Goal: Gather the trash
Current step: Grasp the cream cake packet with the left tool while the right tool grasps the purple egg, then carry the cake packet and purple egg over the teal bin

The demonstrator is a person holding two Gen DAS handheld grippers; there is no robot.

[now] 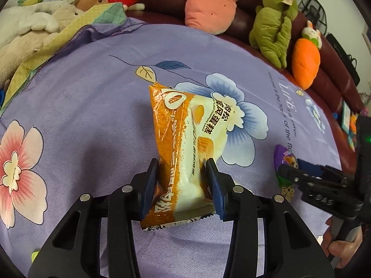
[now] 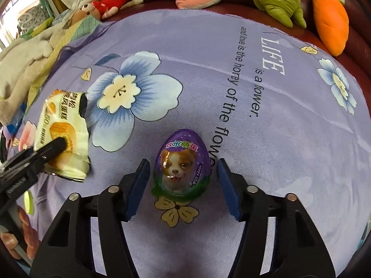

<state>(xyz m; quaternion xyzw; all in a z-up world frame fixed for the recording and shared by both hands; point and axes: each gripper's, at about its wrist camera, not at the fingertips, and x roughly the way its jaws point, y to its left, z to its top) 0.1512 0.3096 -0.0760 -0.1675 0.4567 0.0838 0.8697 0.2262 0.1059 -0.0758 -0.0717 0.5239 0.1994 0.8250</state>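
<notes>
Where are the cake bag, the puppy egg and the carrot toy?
cake bag (image 1: 185,139): left wrist view, middle of wrapper.
puppy egg (image 2: 180,164): right wrist view, puppy's face.
carrot toy (image 1: 305,66): left wrist view, orange body.

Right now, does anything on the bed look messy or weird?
Yes: a cake wrapper pinched in the left tongs and a purple puppy egg between the open right tongs are litter on the flowery bedspread.

Home living room: dark red leather sofa (image 1: 329,78) along top of frame, plush toys (image 1: 212,2) lined on it, floral purple bedsheet (image 1: 92,106) spread below.
</notes>
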